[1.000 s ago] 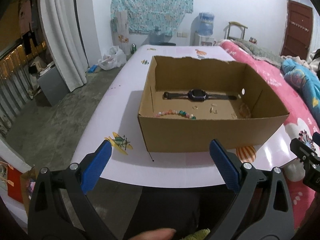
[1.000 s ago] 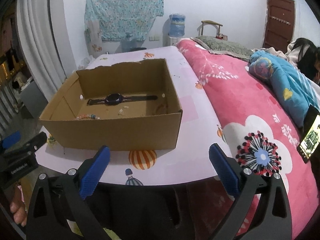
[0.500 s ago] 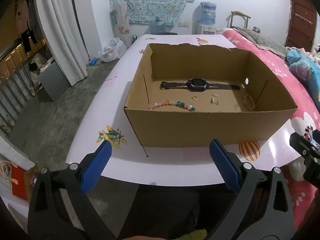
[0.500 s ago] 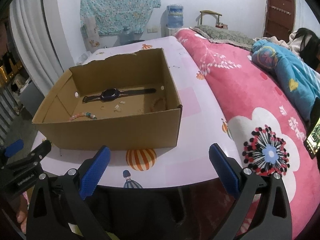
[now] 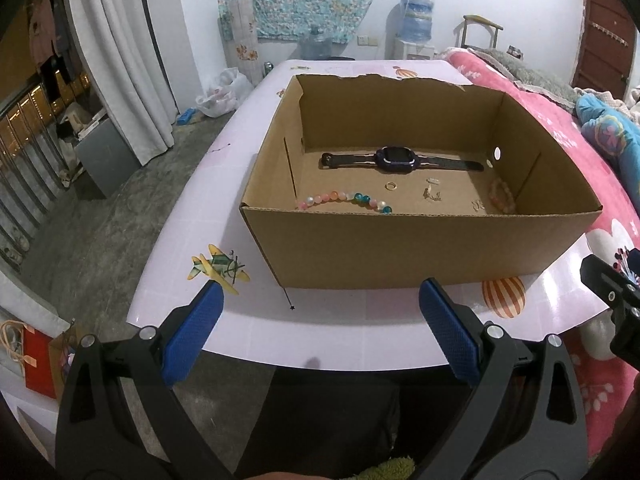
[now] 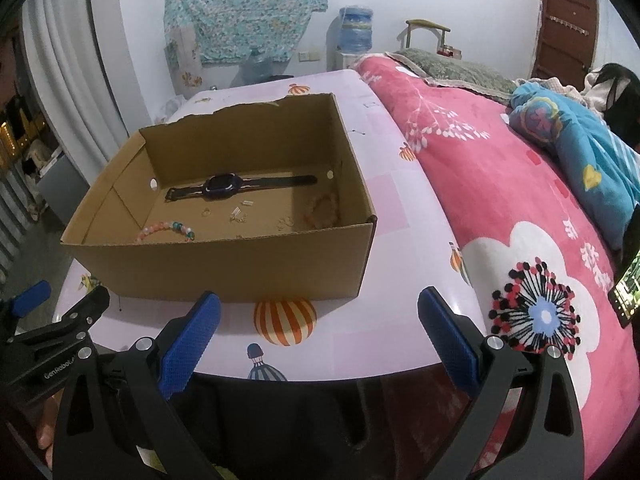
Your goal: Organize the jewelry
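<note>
My left gripper (image 5: 320,332) and my right gripper (image 6: 318,332) both hang off the near edge of the tabletop (image 5: 360,332), jaws spread wide with nothing between the blue pads. On the left gripper's body, seen from the right wrist view, I read "GenRobot", the rest cut off.

At twelve o'clock stands an open cardboard box (image 5: 400,252), its top flaps torn away, presumably so I can reach straight down. The jewelry lies on its floor: a dark smartwatch (image 5: 394,159) stretched flat along the far wall, a bead bracelet (image 5: 344,200) of pink, white and teal beads at ten o'clock behind the near wall, a small gold ring (image 5: 391,186) mid-floor, a few tiny pieces (image 5: 432,192) beside it that I take for earrings, and a peach bead bracelet (image 5: 502,198) at the two o'clock corner.

Everything sits apart in one layer. That fits pieces already gathered here, or a box yet to be sorted; I cannot tell which.

A pink flowered blanket (image 6: 500,200) covers the bed at three o'clock.
</note>
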Tool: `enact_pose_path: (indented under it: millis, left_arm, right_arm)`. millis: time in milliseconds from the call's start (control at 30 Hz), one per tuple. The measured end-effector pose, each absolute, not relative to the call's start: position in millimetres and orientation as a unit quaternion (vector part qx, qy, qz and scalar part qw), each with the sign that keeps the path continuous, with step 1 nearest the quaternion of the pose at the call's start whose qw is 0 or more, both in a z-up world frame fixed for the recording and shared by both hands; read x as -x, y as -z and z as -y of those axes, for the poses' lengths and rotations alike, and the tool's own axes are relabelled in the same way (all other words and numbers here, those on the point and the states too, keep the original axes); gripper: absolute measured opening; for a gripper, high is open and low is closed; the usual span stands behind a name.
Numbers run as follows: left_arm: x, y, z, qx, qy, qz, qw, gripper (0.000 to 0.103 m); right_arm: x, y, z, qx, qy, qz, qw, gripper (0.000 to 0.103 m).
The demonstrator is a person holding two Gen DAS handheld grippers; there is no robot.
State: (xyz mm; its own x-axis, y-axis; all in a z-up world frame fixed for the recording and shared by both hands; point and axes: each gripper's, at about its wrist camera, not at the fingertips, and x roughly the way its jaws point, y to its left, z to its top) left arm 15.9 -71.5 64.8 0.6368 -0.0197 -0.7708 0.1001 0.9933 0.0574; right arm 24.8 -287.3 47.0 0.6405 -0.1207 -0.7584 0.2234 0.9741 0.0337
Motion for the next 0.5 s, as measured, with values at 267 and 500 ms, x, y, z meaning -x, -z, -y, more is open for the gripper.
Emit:
enact_pose_path:
  millis: [267,500]
  left_arm:
    - [-16.3,-63.9,71.9,-0.048,0.034,-0.427,0.902,0.095]
    - [-16.0,-63.4,72.3,-0.048,0.034,-0.427,0.902,0.095]
  right_arm:
    - [-25.4,-48.8,284.2,-0.059,0.092,-0.415,0.903,0.096]
    - [-24.6,-49.1,282.3,-0.057,0.091,-0.415,0.904,0.096]
